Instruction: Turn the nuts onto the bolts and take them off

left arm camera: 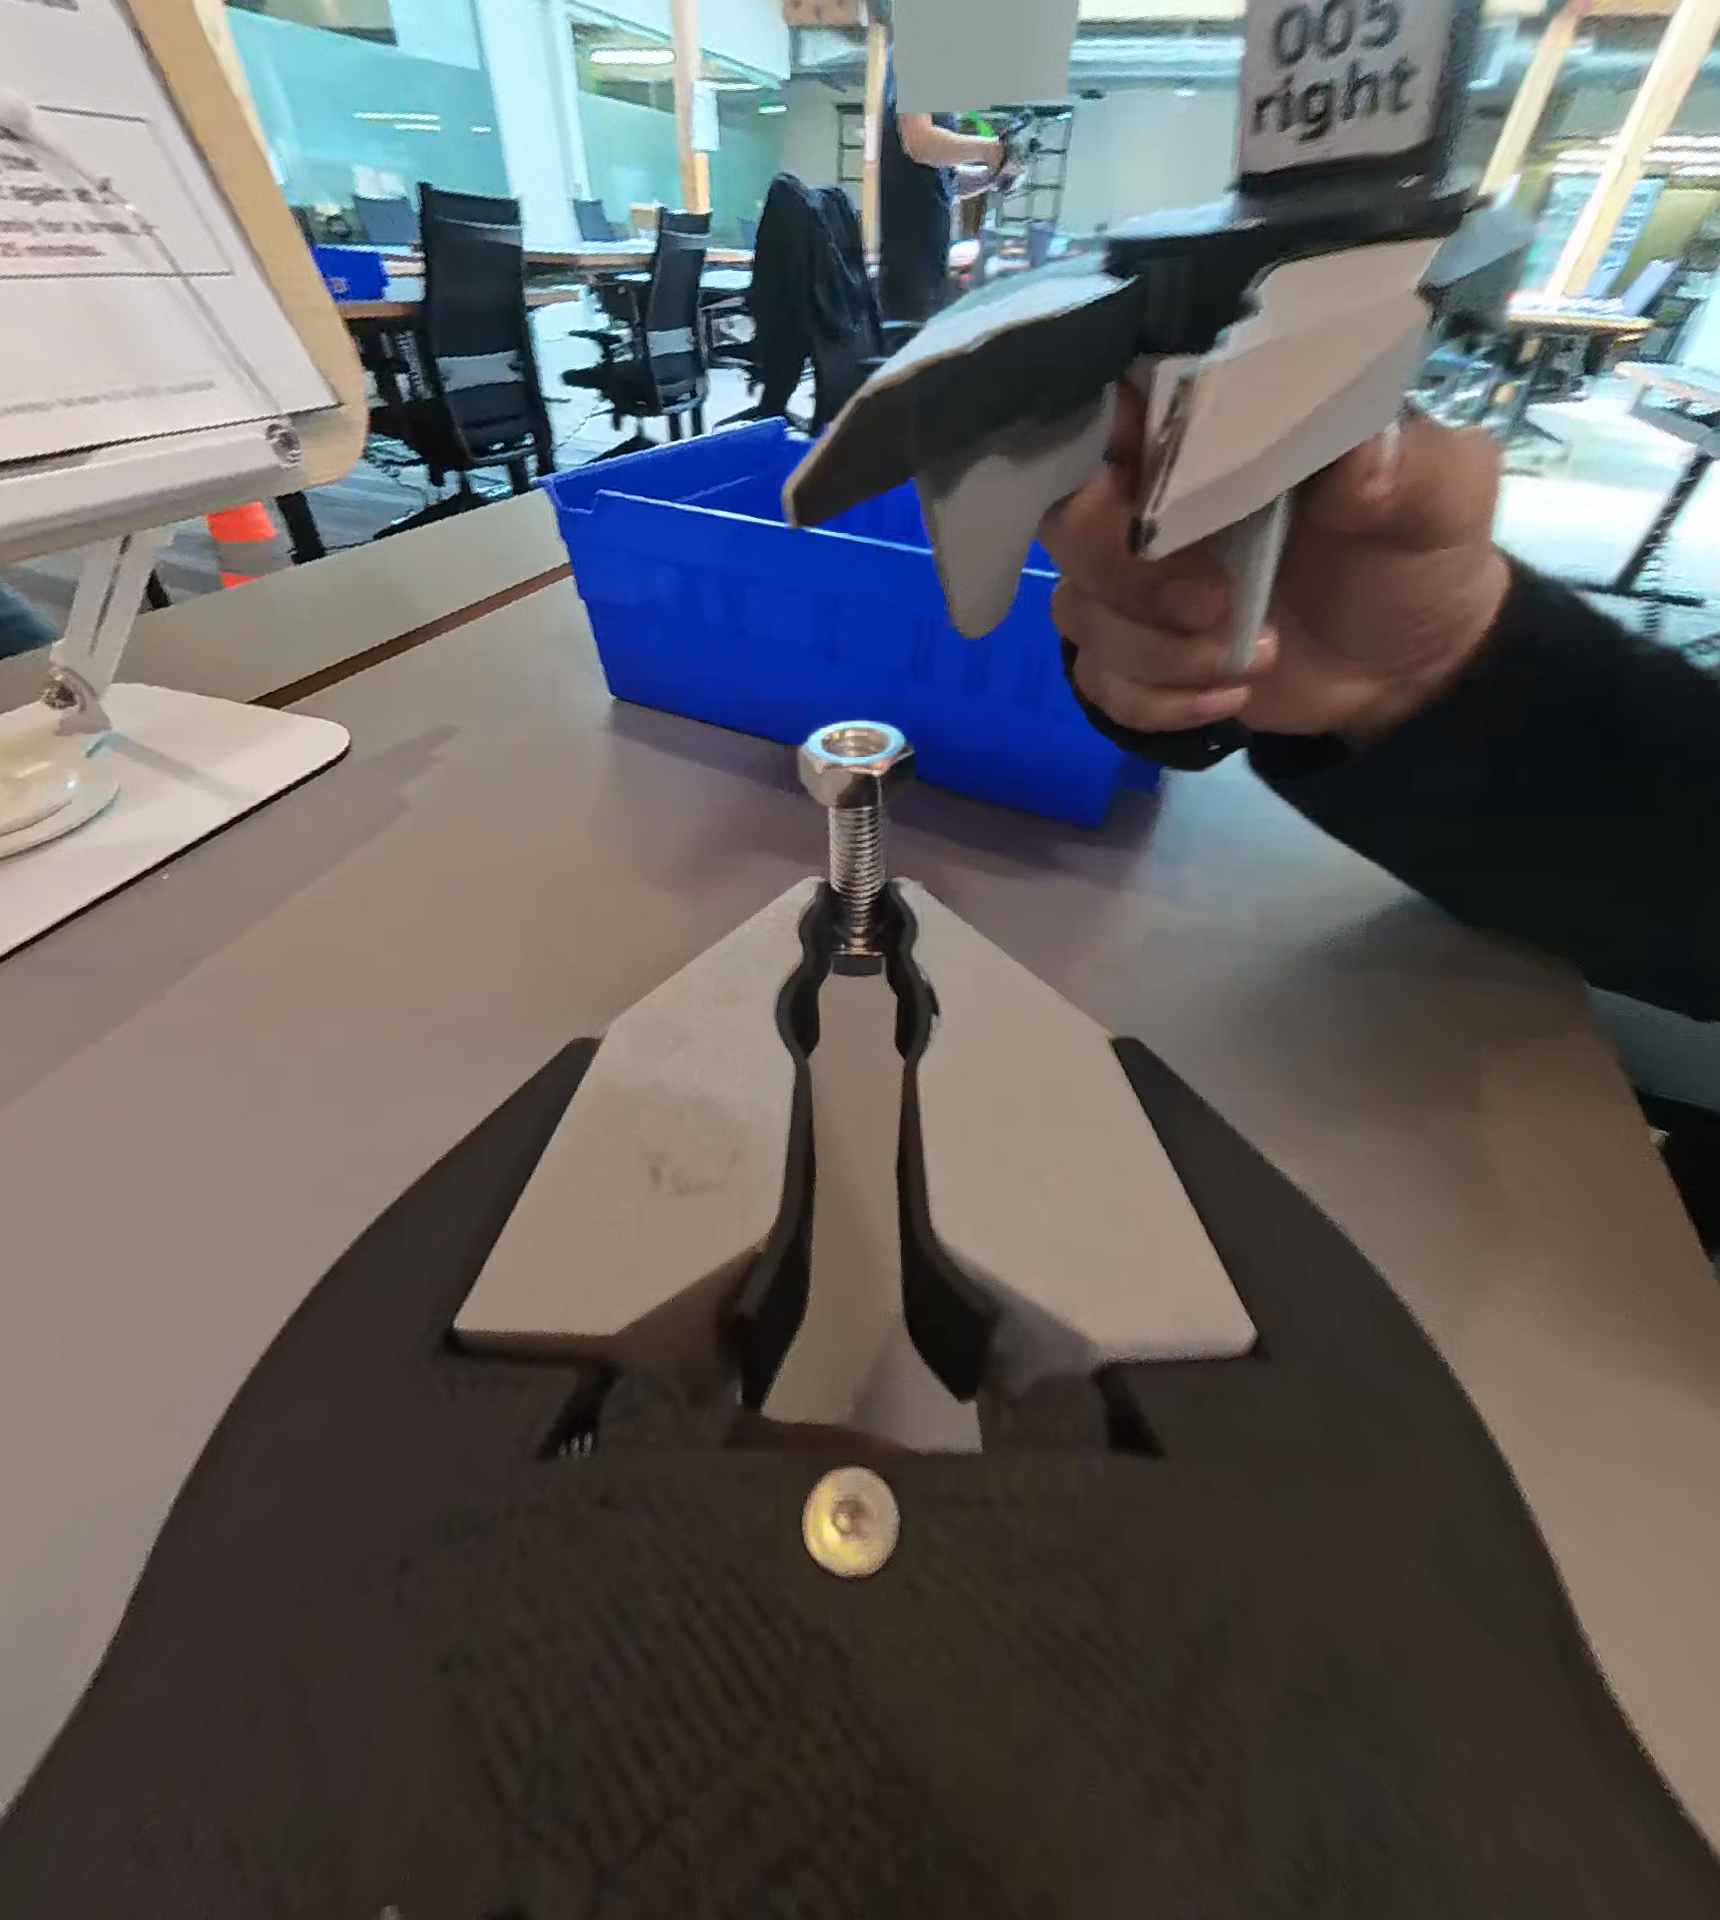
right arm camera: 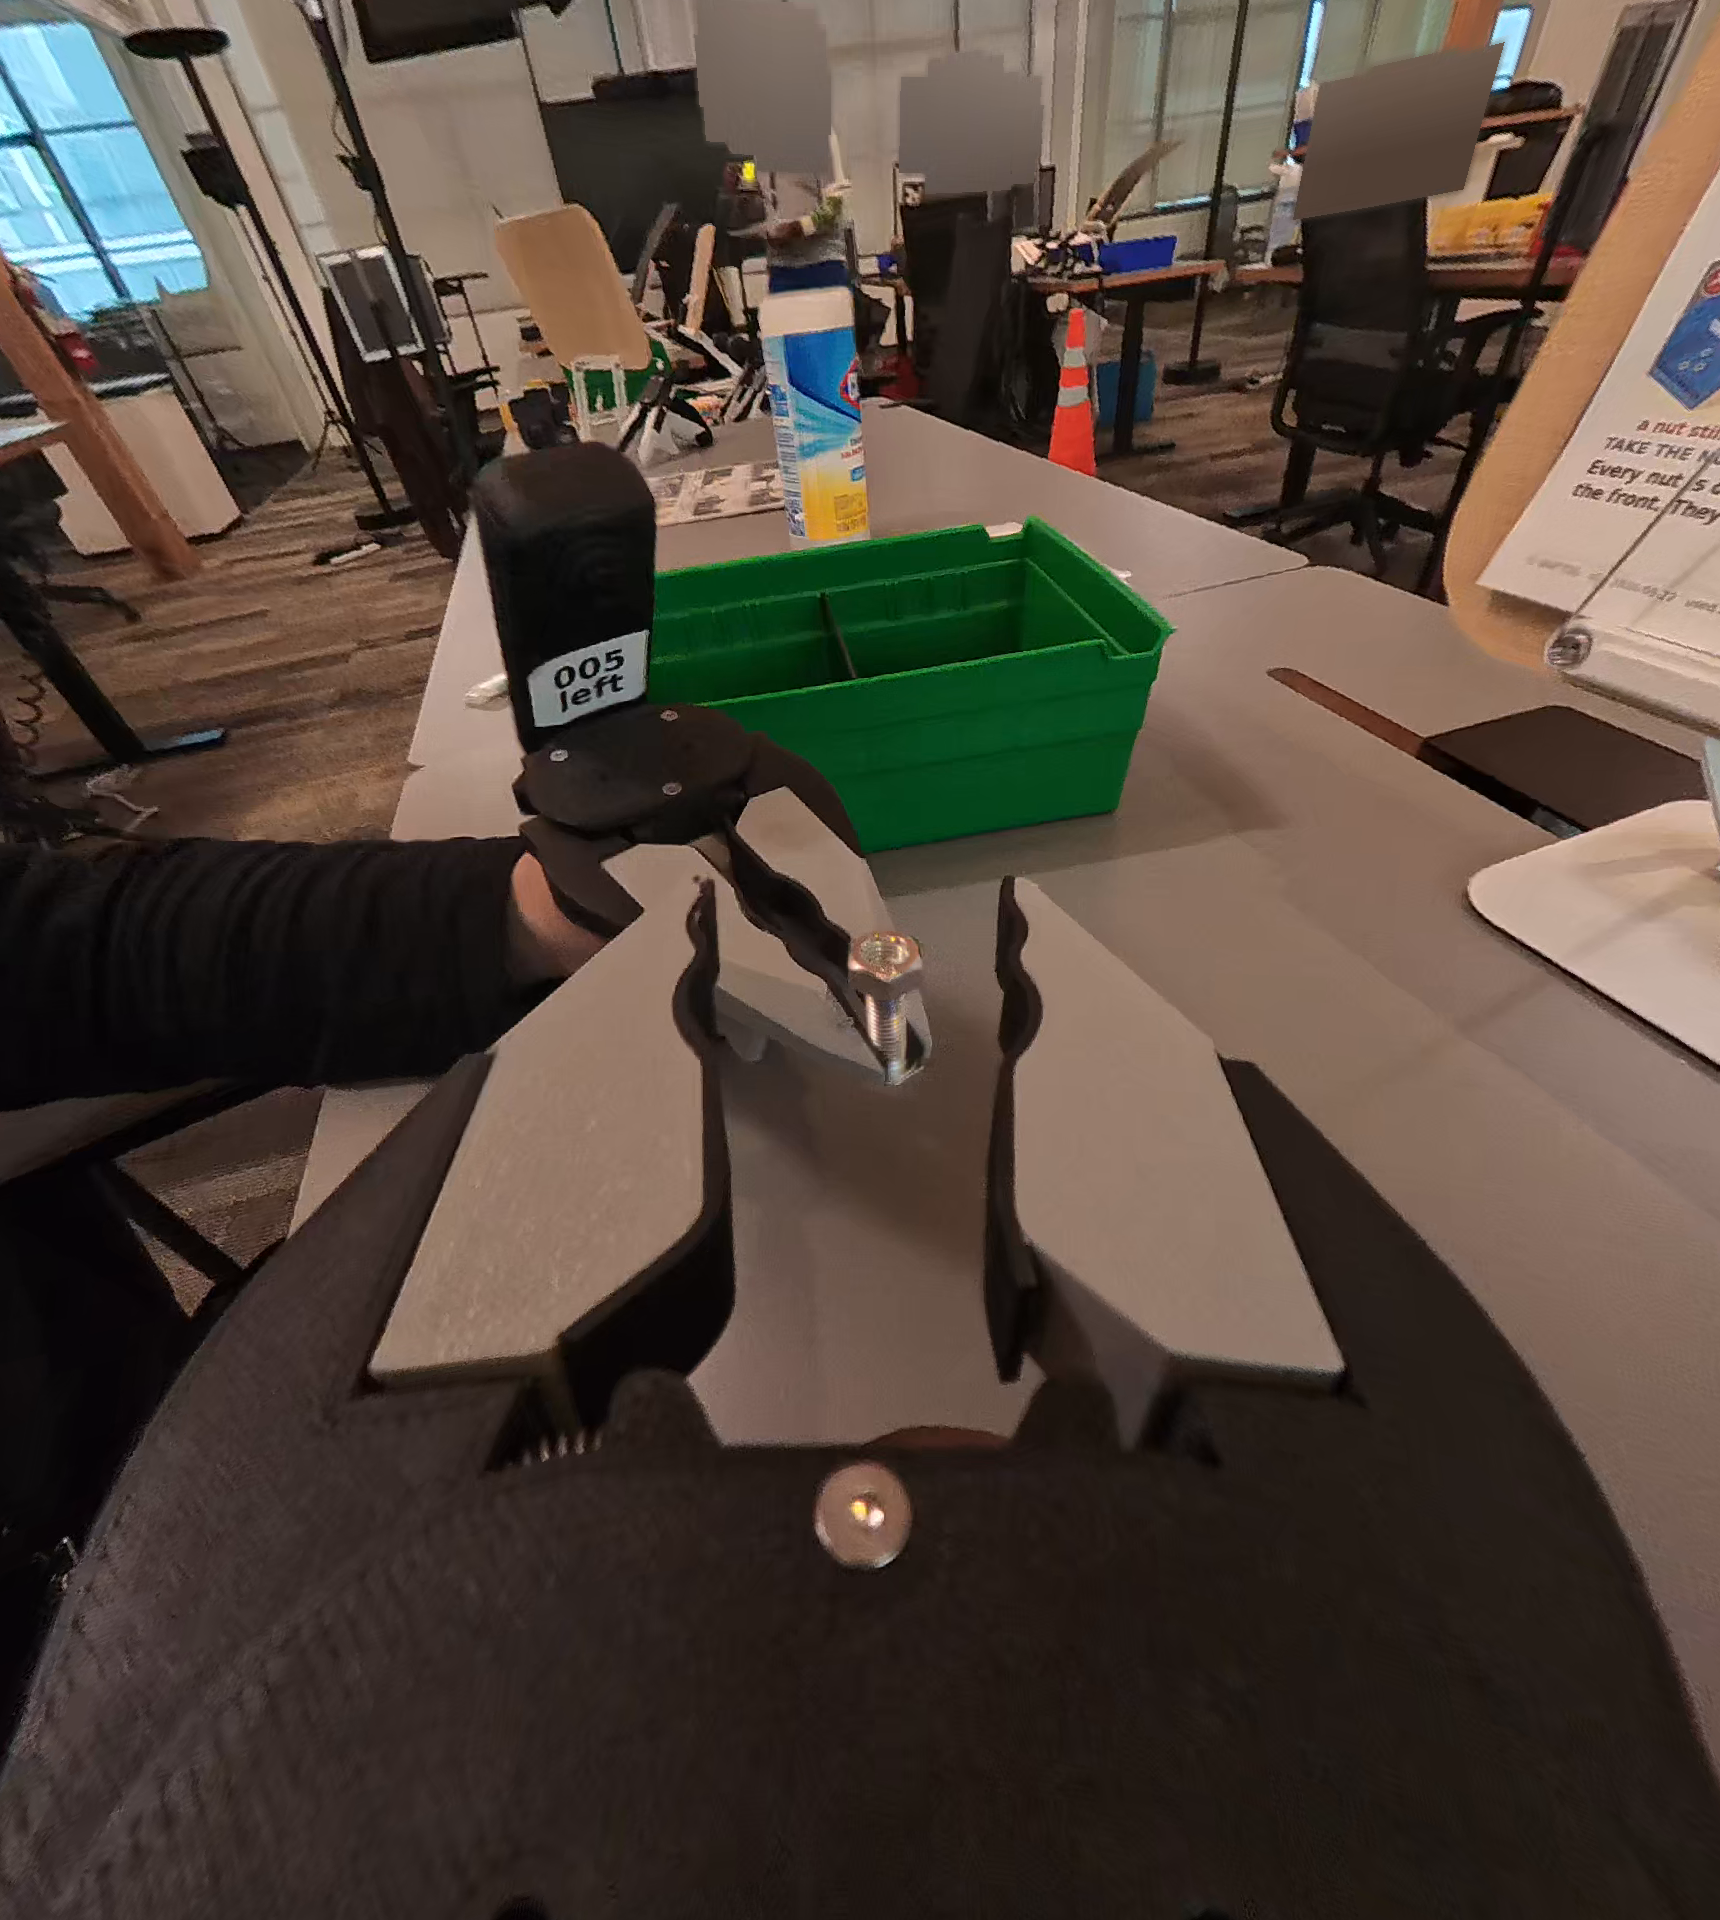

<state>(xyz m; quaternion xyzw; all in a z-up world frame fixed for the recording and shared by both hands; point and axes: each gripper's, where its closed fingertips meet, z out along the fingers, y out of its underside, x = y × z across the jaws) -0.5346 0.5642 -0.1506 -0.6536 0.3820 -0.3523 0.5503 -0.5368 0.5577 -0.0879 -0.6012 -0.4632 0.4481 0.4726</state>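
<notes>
Left wrist view first: left gripper is clamped on the lower end of a bolt, so the bolt head is mostly hidden between the fingertips. It stands upright over the grey table with a hex nut at the top of the threads. Right gripper hovers above, a bit blurred, in front of a blue bin. An instruction sheet on a stand is cut off at the left.

Right wrist view: right gripper is spread wide and empty, with the bolt and nut in the gap. Only here you see a green divided bin and a wipes canister. The gripper's label and sheet text I'll skip.
</notes>
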